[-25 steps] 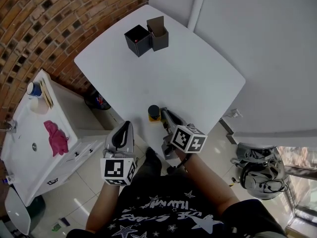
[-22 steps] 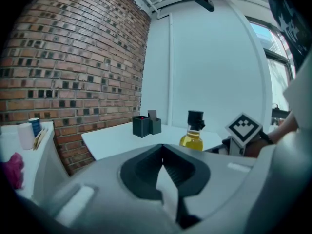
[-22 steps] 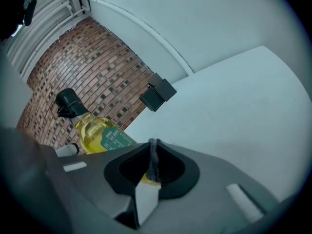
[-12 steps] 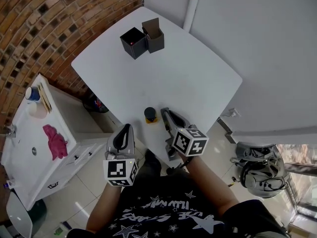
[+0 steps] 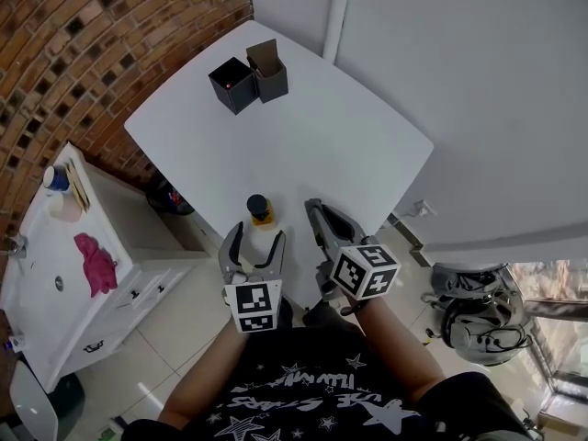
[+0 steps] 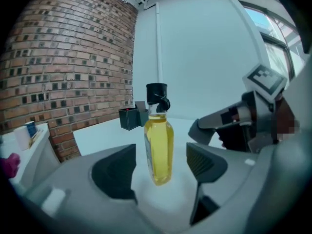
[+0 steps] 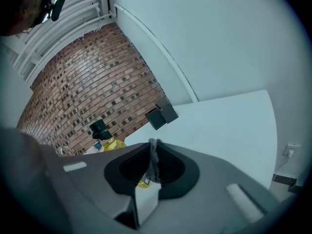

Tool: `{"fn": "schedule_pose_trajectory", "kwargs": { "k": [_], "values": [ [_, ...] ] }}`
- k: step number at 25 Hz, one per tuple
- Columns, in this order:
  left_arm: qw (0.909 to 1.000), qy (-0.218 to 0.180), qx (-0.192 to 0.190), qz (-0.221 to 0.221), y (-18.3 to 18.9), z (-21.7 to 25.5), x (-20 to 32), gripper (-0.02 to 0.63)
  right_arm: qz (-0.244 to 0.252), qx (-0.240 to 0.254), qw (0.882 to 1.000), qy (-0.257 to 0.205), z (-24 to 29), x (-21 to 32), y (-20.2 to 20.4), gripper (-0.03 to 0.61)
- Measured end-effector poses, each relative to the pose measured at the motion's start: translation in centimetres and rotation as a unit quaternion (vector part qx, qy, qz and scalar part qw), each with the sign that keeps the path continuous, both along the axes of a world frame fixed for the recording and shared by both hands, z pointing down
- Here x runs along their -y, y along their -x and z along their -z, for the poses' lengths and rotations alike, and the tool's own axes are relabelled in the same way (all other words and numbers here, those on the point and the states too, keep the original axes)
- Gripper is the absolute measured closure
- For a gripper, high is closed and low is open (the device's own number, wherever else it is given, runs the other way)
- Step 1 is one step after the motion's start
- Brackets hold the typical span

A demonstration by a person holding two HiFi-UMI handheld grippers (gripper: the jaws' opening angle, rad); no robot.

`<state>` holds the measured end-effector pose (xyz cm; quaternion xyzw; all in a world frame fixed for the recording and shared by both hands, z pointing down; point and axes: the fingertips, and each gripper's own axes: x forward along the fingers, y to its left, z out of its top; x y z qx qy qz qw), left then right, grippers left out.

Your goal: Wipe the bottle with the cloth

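Currently pre-grasp: left gripper point(image 5: 256, 239) jaws have just been opening, now wide, yellow bottle point(image 5: 260, 211) framed between them at the tabletop's point(image 5: 312, 127) near edge, untouched; right gripper point(image 5: 314, 209) jaws shut, empty. Next: clamp bottle, fetch pink cloth point(image 5: 95, 263) off the sink unit point(image 5: 41, 292).

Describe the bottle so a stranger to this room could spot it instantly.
Start at the white table beside the brick wall and go to its edge nearest the person. The bottle stands upright there alone: small, clear, full of yellow liquid, with a black cap. The table's only other things, a black box and an open dark carton, sit at the far corner.
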<state>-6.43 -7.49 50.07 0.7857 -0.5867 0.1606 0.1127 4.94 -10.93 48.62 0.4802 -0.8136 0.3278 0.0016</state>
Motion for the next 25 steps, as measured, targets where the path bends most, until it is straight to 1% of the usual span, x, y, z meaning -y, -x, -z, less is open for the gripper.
{"fn": "schedule_pose_trajectory", "kwargs": {
  "k": [3, 6, 8, 11, 13, 14, 15, 18, 22, 25],
  "values": [
    [0.9987, -0.004, 0.019, 0.047, 0.1, -0.3, 1.2, 0.296, -0.003, -0.001, 1.000, 0.000, 0.1, -0.5, -0.9, 0.537],
    [0.9960, -0.019, 0.048, 0.073, 0.4, 0.0, 2.3, 0.298, 0.000, -0.002, 1.000, 0.001, 0.1, -0.9, -1.4, 0.537],
    [0.9950, -0.026, 0.057, 0.077, 0.3, 0.3, 2.8, 0.298, 0.001, -0.002, 1.000, 0.003, 0.0, -1.0, -1.8, 0.537],
    [0.9954, -0.020, 0.059, 0.073, -0.2, 0.0, 3.0, 0.298, 0.000, -0.001, 1.000, 0.004, 0.0, -1.1, -2.1, 0.537],
    [0.9950, -0.016, 0.060, 0.079, -0.1, -0.3, 3.1, 0.299, 0.004, -0.001, 1.000, 0.004, 0.0, -1.1, -1.9, 0.537],
    [0.9946, -0.016, 0.060, 0.083, -0.1, -0.3, 3.2, 0.303, 0.005, 0.000, 1.000, 0.004, 0.0, -1.1, -1.8, 0.537],
    [0.9943, -0.015, 0.063, 0.085, -0.1, -0.3, 3.3, 0.320, 0.007, 0.002, 1.000, 0.004, 0.1, -1.1, -1.7, 0.537],
    [0.9943, -0.016, 0.080, 0.069, -0.5, -0.4, 3.3, 0.365, 0.011, 0.002, 1.000, 0.002, 0.2, -1.0, -1.5, 0.537],
    [0.9957, -0.018, 0.077, 0.049, -0.6, -0.3, 3.2, 0.370, 0.014, 0.001, 1.000, 0.001, 0.3, -0.9, -1.2, 0.538],
    [0.9971, -0.027, 0.069, 0.018, -0.6, -0.4, 3.2, 0.373, 0.014, 0.002, 1.000, 0.002, 0.2, -0.7, -1.0, 0.537]
  ]
}}
